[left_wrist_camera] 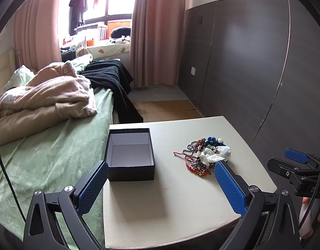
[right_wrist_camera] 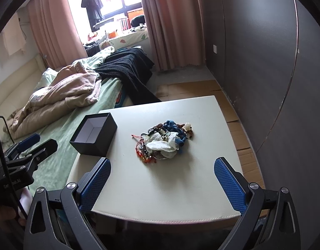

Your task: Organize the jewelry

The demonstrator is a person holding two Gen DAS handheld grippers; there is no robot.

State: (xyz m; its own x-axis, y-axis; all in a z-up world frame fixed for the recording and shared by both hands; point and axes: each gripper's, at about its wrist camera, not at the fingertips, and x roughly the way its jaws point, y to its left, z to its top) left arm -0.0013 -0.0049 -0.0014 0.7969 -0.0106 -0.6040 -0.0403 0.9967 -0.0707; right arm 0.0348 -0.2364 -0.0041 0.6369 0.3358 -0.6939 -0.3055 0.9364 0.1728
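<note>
A tangled pile of jewelry [left_wrist_camera: 203, 155], with beaded bracelets, red cords, blue cord and white pieces, lies on the right part of a small cream table [left_wrist_camera: 176, 198]. It also shows mid-table in the right wrist view [right_wrist_camera: 165, 141]. An empty black box [left_wrist_camera: 129, 155] with a white inside stands open at the table's left edge [right_wrist_camera: 95, 134]. My left gripper [left_wrist_camera: 161, 179] is open and empty, held above the table's near side between box and pile. My right gripper [right_wrist_camera: 162, 177] is open and empty, just short of the pile.
A bed [left_wrist_camera: 45, 156] with a green sheet, a beige blanket [left_wrist_camera: 45, 98] and a black throw [left_wrist_camera: 116, 83] runs along the table's left side. A dark wardrobe wall [left_wrist_camera: 253, 62] stands close on the right. Cardboard covers the floor [right_wrist_camera: 191, 89] beyond the table.
</note>
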